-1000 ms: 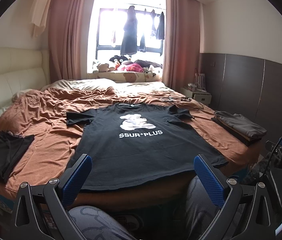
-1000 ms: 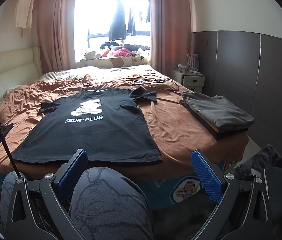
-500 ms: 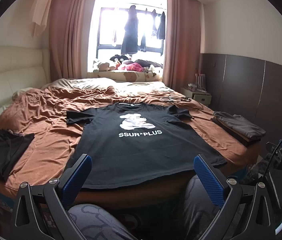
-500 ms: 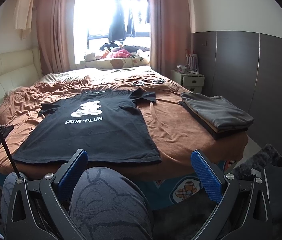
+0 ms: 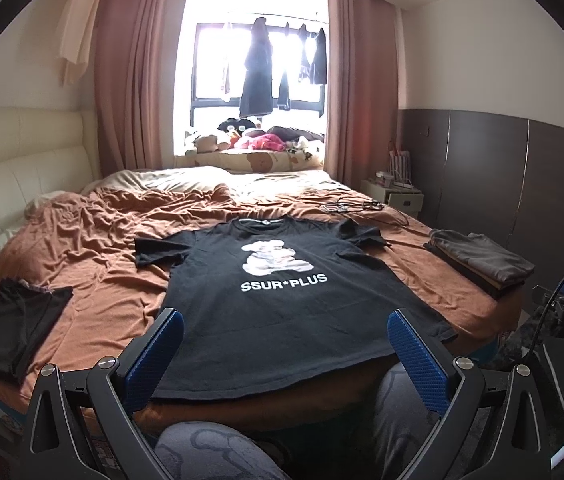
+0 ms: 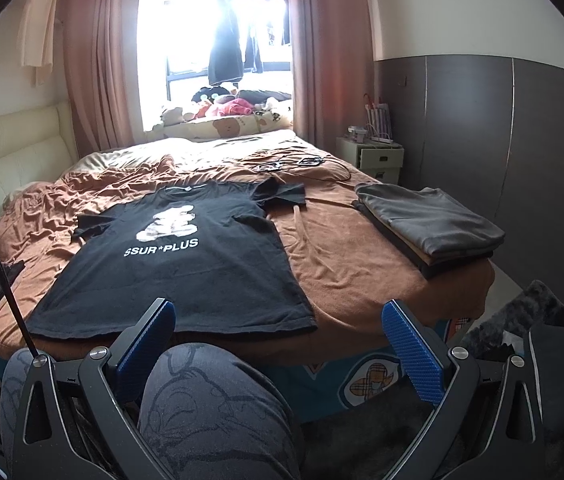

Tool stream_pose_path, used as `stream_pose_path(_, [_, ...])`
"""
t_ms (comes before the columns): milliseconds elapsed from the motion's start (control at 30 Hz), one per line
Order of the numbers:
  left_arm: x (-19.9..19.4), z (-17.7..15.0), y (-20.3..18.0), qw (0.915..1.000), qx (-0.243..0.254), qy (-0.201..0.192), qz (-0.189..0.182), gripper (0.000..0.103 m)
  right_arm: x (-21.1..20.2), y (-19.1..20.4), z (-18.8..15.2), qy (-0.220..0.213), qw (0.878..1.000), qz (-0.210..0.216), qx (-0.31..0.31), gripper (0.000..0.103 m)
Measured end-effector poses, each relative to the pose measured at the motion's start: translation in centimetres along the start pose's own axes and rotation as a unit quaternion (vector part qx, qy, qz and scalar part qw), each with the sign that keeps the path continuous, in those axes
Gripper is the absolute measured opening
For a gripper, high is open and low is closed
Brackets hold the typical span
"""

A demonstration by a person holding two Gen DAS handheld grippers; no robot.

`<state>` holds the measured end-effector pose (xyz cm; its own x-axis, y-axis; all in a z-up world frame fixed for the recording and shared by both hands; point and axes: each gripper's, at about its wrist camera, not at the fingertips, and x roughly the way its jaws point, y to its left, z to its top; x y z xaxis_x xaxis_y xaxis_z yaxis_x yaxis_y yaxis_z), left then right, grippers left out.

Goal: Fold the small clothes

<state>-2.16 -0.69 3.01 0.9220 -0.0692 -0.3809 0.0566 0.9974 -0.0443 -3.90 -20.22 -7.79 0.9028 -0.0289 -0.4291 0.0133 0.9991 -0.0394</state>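
Note:
A black T-shirt (image 5: 282, 304) with a white bear print and "SSUR*PLUS" lies spread flat, front up, on the brown bedsheet (image 5: 94, 280), hem toward me. It also shows in the right wrist view (image 6: 186, 276). My left gripper (image 5: 282, 344) is open and empty, held back from the hem above the person's knees. My right gripper (image 6: 278, 340) is open and empty, off the bed's front edge to the right of the shirt.
A stack of folded grey and dark clothes (image 6: 429, 224) sits on the bed's right side. A folded black garment (image 5: 14, 328) lies at the left. Cables (image 6: 293, 162) lie further back. A nightstand (image 6: 369, 156) and dark wall panels stand right.
Both views have barely shifted. The shirt lies as before and both grippers stay open.

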Motion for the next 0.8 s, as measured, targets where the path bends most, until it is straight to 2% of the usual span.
stream_pose_path(267, [0.9,2.4,2.8,0.9999,-0.013,-0.007,0.003,0.103,1.1,1.2,3.8,-0.008,1.0,0.007,-0.028,0.103])
stream_pose_path(433, [2.4,3.4,5.2,0.9993,-0.026,-0.005,0.025,0.103,3.7,1.7,5.6,-0.013,0.999,0.021,-0.031,0.103])
stream_pose_path(567, [3.9,4.0,7.2,0.9981,-0.041,0.001,0.045,0.103,6.3,2.0,6.7,-0.016,0.998,0.039,-0.037,0.103])
stream_pose_path(700, [5.5,4.6,9.3,0.9942,-0.047,0.006,0.096,0.103,8.9,2.9,7.8,-0.023,0.997,0.057,-0.048,0.103])
stream_pose_path(800, [6.5,4.8,11.1,0.9913,-0.059,0.013,0.116,0.103,11.1,4.0,8.4,-0.03,0.996,0.071,-0.055,0.103])
